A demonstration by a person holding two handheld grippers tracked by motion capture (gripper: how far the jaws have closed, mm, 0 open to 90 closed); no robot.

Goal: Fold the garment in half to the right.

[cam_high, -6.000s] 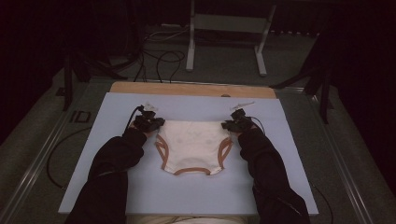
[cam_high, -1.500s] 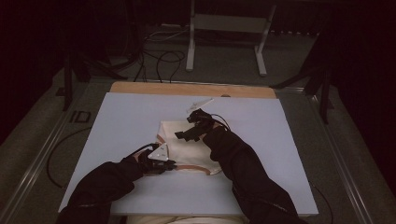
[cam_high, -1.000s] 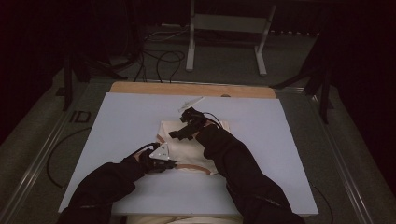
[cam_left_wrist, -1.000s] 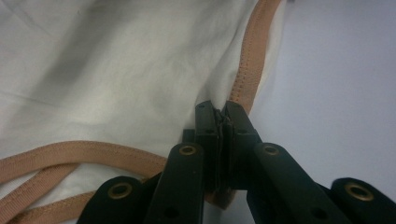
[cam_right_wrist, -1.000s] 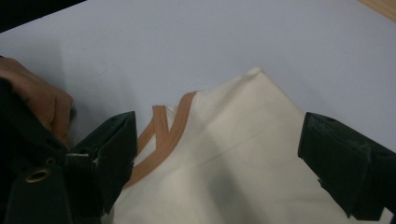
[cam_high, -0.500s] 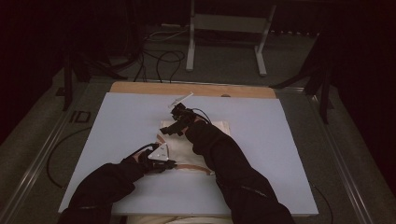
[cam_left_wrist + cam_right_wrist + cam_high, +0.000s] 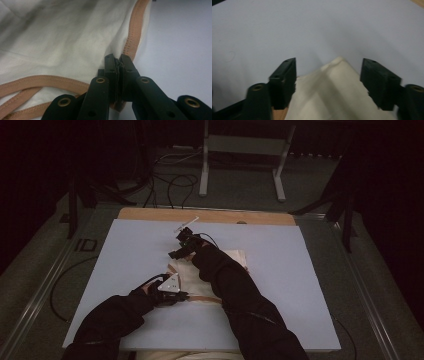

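A cream garment (image 7: 234, 258) with tan trim lies folded on the pale blue mat (image 7: 300, 285). At its near left edge my left gripper (image 7: 182, 296) is shut on the tan trim (image 7: 130, 45), with the cream cloth (image 7: 62, 47) spread beyond it. My right gripper (image 7: 175, 254) reaches across to the garment's far left corner. In the right gripper view its jaws (image 7: 328, 75) stand apart around a raised corner of the cream cloth (image 7: 334, 95); they have just been closing and the pads do not press on the cloth. The right forearm covers the garment's middle.
A wooden board (image 7: 210, 215) edges the mat's far side. Beyond the table stand metal frame legs (image 7: 204, 165) and loose cables (image 7: 170, 180) on the floor. A thin cable (image 7: 57, 287) curves by the mat's left edge.
The right gripper has moved left across the garment to its far left corner. The left gripper has stayed at the near edge. Six seconds ago the garment lay spread flat.
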